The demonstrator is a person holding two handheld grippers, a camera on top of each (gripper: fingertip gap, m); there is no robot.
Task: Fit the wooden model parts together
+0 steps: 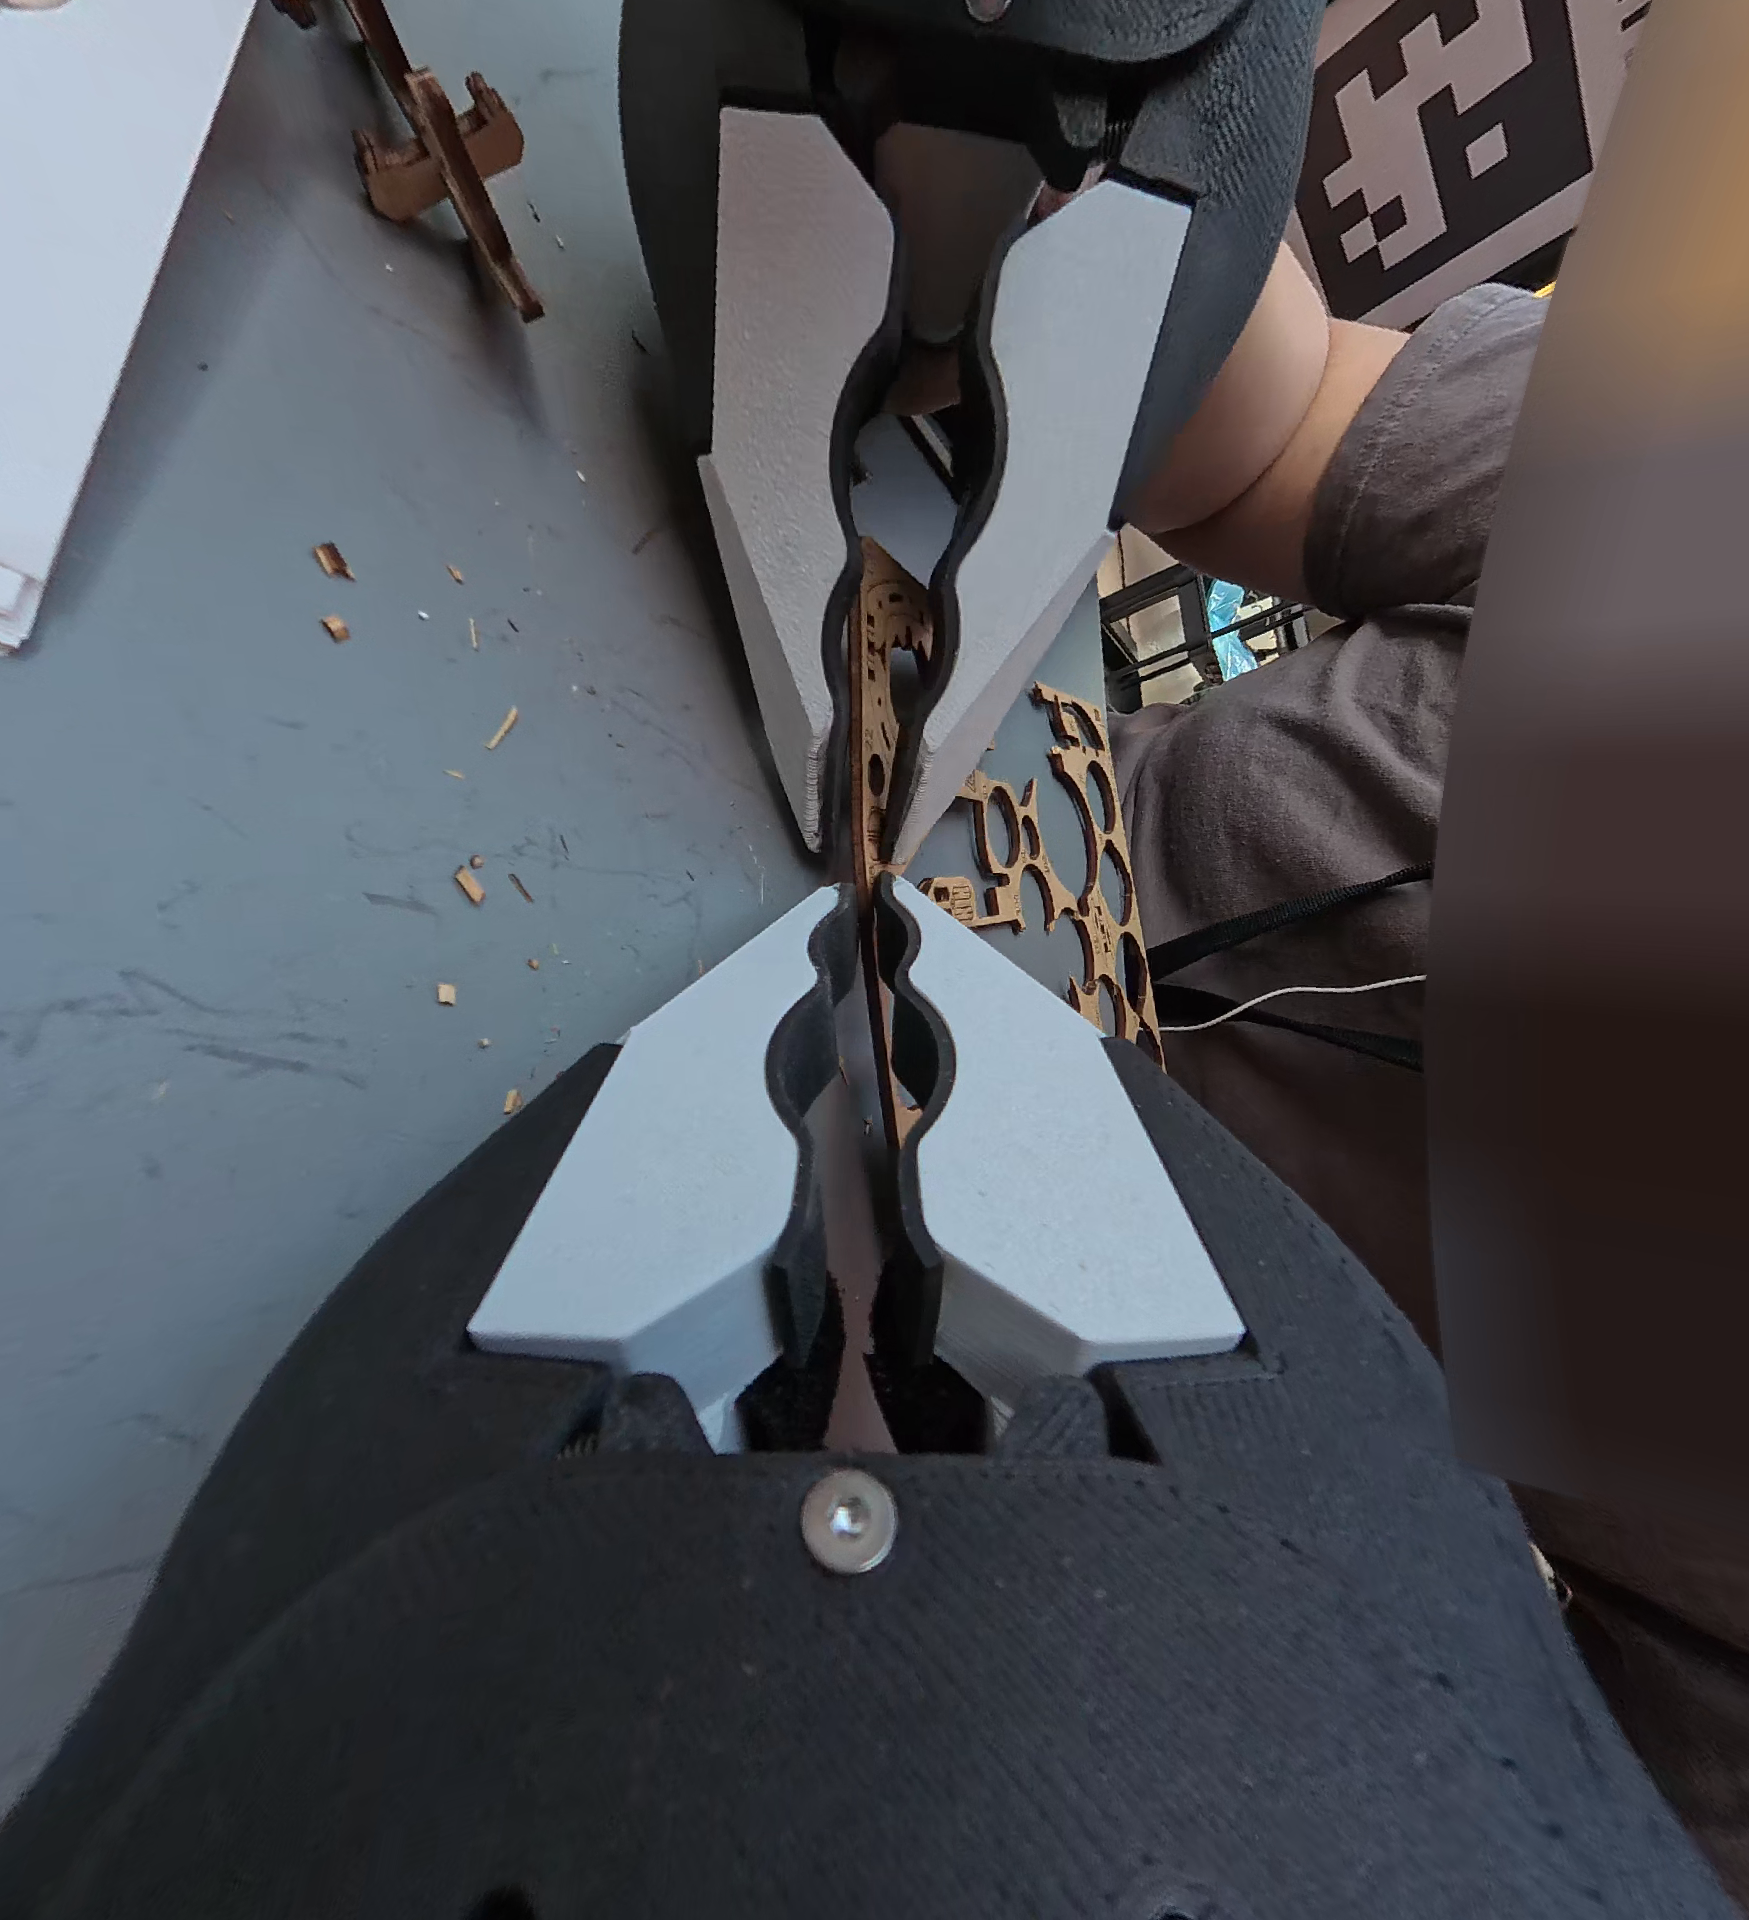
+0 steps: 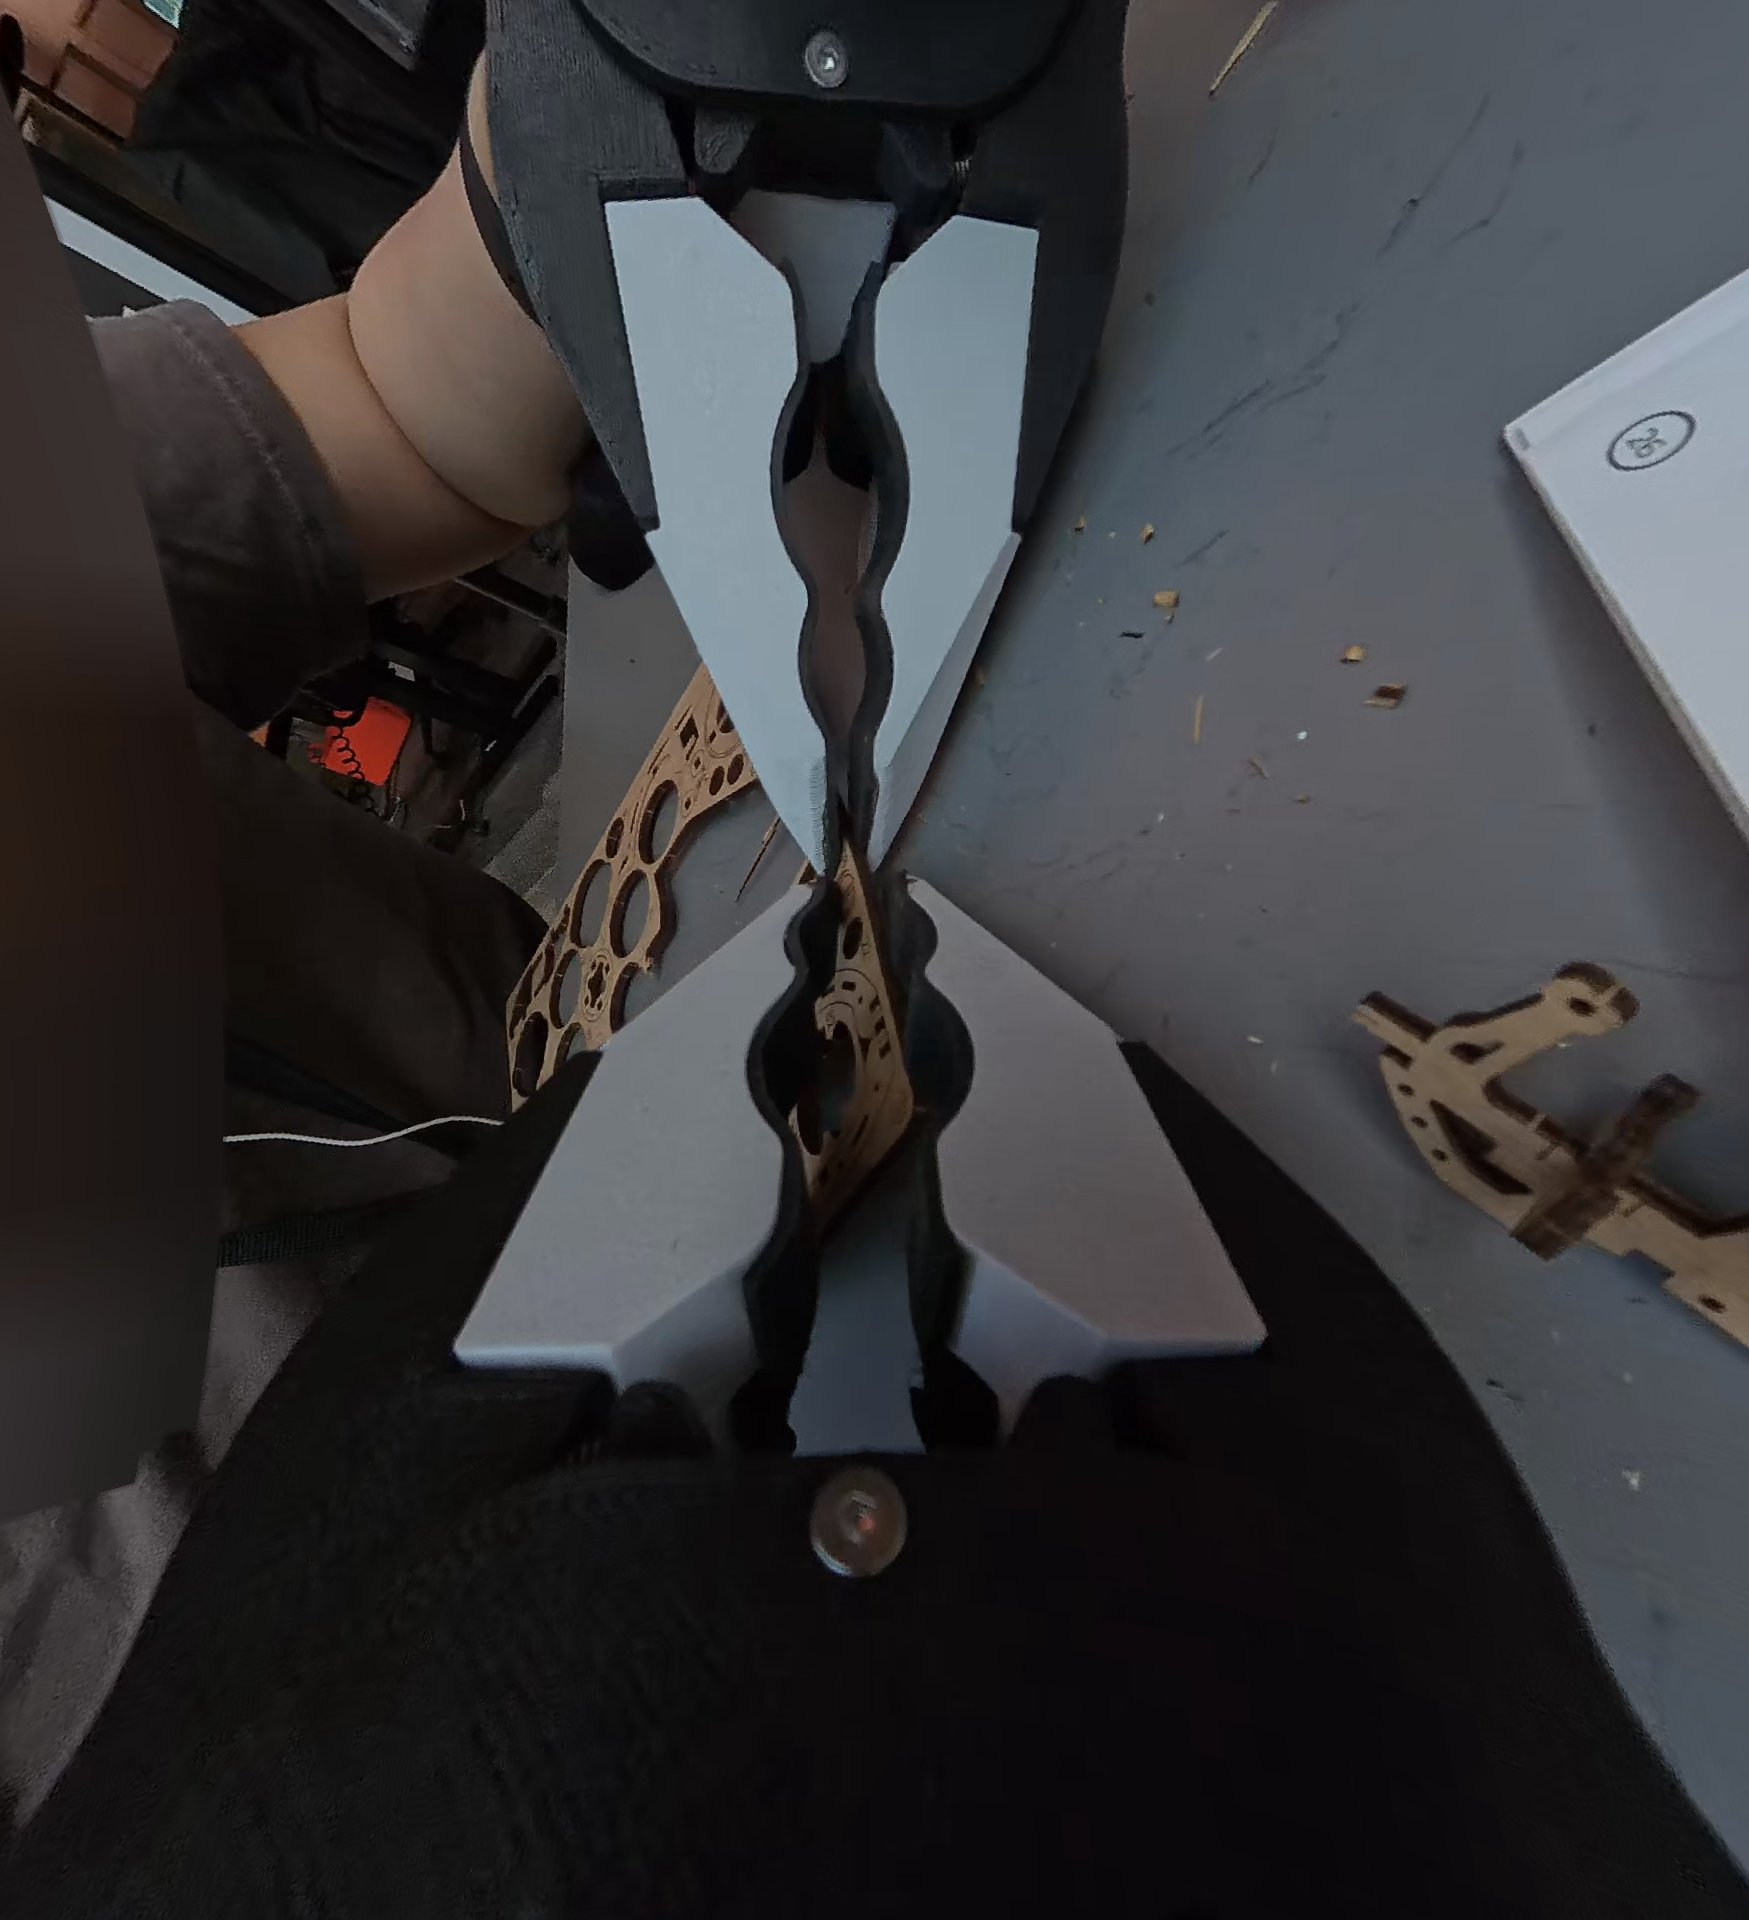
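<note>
My two grippers meet tip to tip over the grey table, both shut on one thin, flat wooden part with cut-outs. In the left wrist view my left gripper (image 1: 857, 899) reaches up from below and pinches the part's edge. The right gripper (image 1: 854, 836) comes down from above with the wooden part (image 1: 875, 665) between its pads. In the right wrist view my right gripper (image 2: 854, 894) holds the wooden part (image 2: 854, 1039) at a slant, and the left gripper (image 2: 849, 831) clamps its far end. A partly built wooden model (image 2: 1576, 1143) lies on the table; it also shows in the left wrist view (image 1: 444, 156).
A wooden sheet with round holes (image 1: 1088, 883) lies at the table edge next to the grippers, also seen in the right wrist view (image 2: 600, 914). A white booklet (image 2: 1732, 520) lies at the table's side. Wood chips (image 1: 470, 883) are scattered on the grey table (image 1: 226, 1039). A person's arm (image 1: 1265, 416) is close behind. Left and right tips are no more than a few centimetres apart.
</note>
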